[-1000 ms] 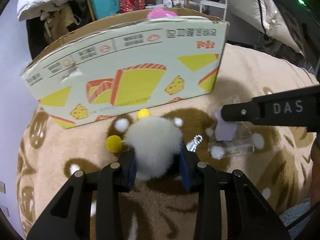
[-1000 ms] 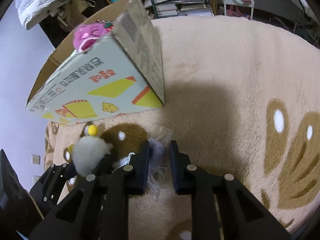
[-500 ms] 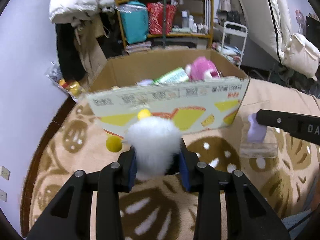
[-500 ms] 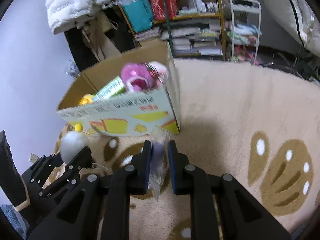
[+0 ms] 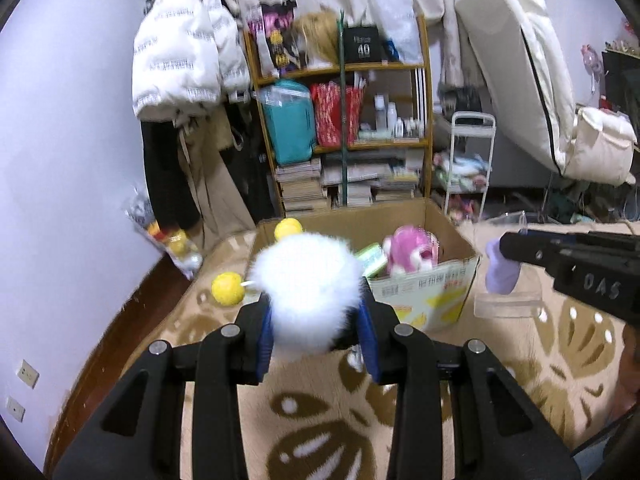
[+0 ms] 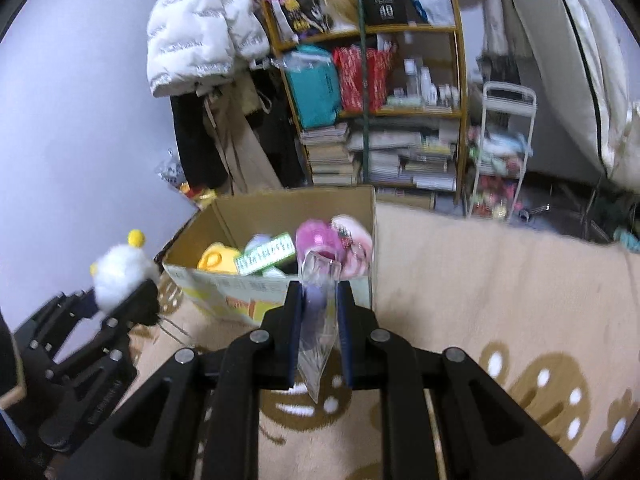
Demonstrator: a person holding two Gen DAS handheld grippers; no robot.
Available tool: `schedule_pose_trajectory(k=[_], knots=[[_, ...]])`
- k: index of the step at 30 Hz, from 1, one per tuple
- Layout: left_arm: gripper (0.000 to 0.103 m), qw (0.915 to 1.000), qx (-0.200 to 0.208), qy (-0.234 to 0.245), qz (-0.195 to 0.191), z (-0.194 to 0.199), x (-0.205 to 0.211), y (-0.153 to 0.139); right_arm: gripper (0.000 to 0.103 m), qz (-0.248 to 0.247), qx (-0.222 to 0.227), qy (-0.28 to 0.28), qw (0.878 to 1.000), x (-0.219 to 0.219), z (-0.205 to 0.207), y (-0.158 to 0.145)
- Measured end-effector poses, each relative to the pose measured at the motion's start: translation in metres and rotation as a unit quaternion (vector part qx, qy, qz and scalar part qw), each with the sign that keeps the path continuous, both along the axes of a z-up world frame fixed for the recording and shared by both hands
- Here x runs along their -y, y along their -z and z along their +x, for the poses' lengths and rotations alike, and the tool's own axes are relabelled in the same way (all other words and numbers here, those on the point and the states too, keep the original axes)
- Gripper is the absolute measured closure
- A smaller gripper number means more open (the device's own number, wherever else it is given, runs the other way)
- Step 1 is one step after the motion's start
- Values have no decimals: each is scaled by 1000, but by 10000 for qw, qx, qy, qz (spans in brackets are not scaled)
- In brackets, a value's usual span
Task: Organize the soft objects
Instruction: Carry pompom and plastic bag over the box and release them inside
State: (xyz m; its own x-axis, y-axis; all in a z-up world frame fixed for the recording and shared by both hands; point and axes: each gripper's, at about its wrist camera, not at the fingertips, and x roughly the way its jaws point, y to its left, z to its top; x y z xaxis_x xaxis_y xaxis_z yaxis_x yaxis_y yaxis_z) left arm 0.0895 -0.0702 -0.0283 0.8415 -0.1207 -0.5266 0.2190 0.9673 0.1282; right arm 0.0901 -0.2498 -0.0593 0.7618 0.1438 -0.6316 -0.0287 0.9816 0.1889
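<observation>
My left gripper is shut on a white fluffy pompom toy with yellow balls, held up in the air in front of an open cardboard box. My right gripper is shut on a clear plastic bag holding a small purple soft thing, also lifted, just short of the box's near wall. In the left wrist view the right gripper reaches in from the right with the purple thing and bag. In the right wrist view the pompom toy shows at the left.
The box holds a pink plush, a green packet and a yellow item. It stands on a beige rug with brown prints. Behind stand a cluttered shelf, a hanging white jacket and a white rack.
Both grippers rose from the rug with their loads and tilted up. The box's inside has come into view and the toys hang above rug level.
</observation>
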Motion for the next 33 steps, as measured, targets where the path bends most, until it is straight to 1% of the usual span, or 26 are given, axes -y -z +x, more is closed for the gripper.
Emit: schedule_pose_trajectory(k=[5, 8, 12, 16, 19, 20, 24, 29, 33], knots=[[68, 9996, 266, 69, -34, 8, 0, -20, 85, -6, 347, 6, 9994, -2, 2, -14], [68, 9995, 262, 192, -49, 23, 3, -30, 85, -12, 557, 4, 9984, -1, 6, -22], [68, 9987, 423, 273, 109, 38, 7, -42, 85, -2, 810, 41, 9967, 0, 15, -29], [68, 9979, 516, 331, 192, 49, 8, -47, 85, 2, 1089, 98, 9940, 0, 23, -31], [68, 9977, 519, 326, 298, 62, 8, -41, 85, 140, 1163, 39, 9931, 0, 31, -28], [68, 9978, 477, 330, 311, 67, 9, -38, 85, 219, 1146, 7, 9932, 1, 35, -26], [67, 9982, 327, 333, 365, 81, 9, -22, 85, 249, 1044, -144, 9941, -5, 49, -12], [67, 9992, -37, 284, 283, 99, 5, 7, 85, 397, 826, -330, 9952, -16, 63, 12], [66, 9991, -216, 237, 290, 107, 3, 23, 85, 337, 726, -418, 9959, -27, 71, 26]])
